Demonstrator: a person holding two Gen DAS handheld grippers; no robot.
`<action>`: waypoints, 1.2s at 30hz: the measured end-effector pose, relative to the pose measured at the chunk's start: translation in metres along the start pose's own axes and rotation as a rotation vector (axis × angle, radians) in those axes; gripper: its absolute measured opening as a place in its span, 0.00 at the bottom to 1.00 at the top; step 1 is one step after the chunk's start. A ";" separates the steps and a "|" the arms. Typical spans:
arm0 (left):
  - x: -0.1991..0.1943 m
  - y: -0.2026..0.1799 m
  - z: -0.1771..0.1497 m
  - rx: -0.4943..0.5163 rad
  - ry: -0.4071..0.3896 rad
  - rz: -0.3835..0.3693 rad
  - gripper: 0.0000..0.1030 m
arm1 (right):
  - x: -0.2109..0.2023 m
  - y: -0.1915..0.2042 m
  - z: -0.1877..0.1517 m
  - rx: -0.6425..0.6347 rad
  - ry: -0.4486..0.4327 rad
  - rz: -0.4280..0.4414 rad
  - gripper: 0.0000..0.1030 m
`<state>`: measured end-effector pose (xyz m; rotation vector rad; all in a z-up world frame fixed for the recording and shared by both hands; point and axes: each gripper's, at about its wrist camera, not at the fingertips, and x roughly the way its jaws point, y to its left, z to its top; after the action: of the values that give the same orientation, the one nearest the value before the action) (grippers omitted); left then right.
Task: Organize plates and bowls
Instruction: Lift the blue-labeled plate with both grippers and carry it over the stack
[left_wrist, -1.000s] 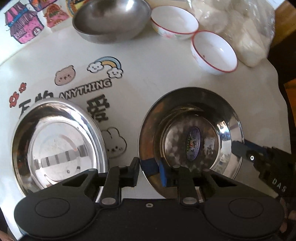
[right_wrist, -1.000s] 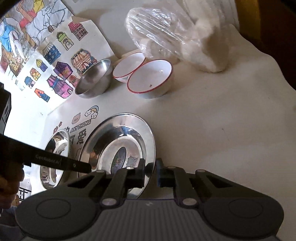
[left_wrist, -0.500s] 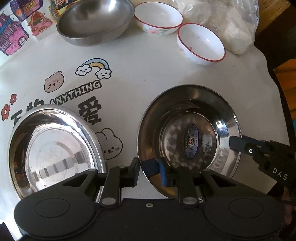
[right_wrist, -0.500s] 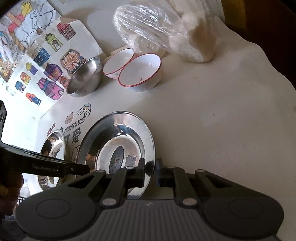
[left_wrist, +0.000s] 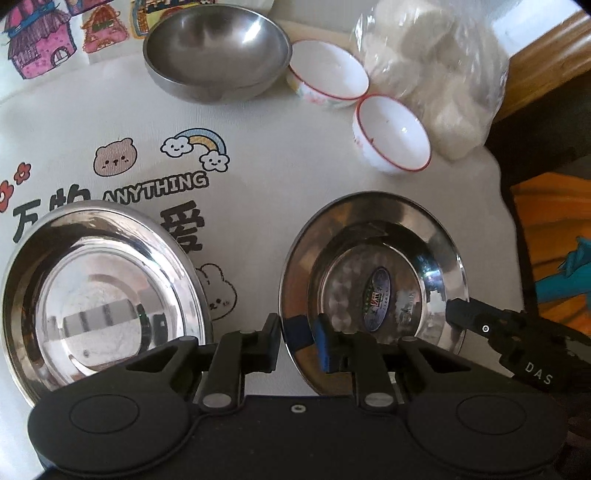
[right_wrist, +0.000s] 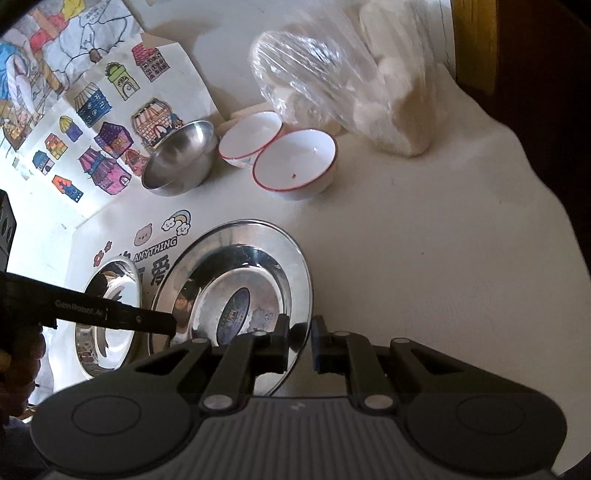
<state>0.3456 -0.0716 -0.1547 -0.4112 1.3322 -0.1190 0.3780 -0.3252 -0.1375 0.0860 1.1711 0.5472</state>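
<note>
Bowls are sitting empty along the far side of the counter (left_wrist: 295, 177): a steel bowl (left_wrist: 216, 48) is standing at the left, a floral white bowl (left_wrist: 328, 79) is sitting just beside it, and a red-rimmed white bowl (left_wrist: 393, 134) is lying nearer to me, with only a tiny dark speck showing inside in the right wrist view. A clear plastic bag (left_wrist: 436, 62) holding pale lumps is slumping behind the two white bowls.

I am gripping a stainless steel plate with a label (left_wrist: 373, 273) from both sides. My left tongs (left_wrist: 297, 341) are pinching its near-left rim between narrow jaws, and my right tongs (right_wrist: 299, 345) are clamping the opposite rim, nearly closed on the thin metal. This plate is sitting right of a second steel plate (left_wrist: 99, 291), which is lying empty on the printed cartoon cloth, apart from the held one. The held plate is shining like a mirror, with a wide sloping rim, a flat well, and an oval blue sticker (left_wrist: 376, 295) in the middle; nothing else is resting in it. Whether it is touching the counter, I cannot tell.
</note>
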 end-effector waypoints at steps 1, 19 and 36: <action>-0.002 0.001 -0.002 -0.008 -0.008 -0.011 0.21 | -0.001 0.001 0.001 -0.003 -0.003 -0.002 0.13; -0.066 0.078 -0.043 -0.199 -0.187 -0.060 0.19 | -0.013 0.102 0.017 -0.223 0.014 0.042 0.14; -0.096 0.161 -0.083 -0.301 -0.258 0.045 0.19 | 0.038 0.195 0.009 -0.392 0.123 0.105 0.16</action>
<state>0.2193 0.0888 -0.1382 -0.6287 1.1049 0.1698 0.3257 -0.1367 -0.0997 -0.2257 1.1630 0.8755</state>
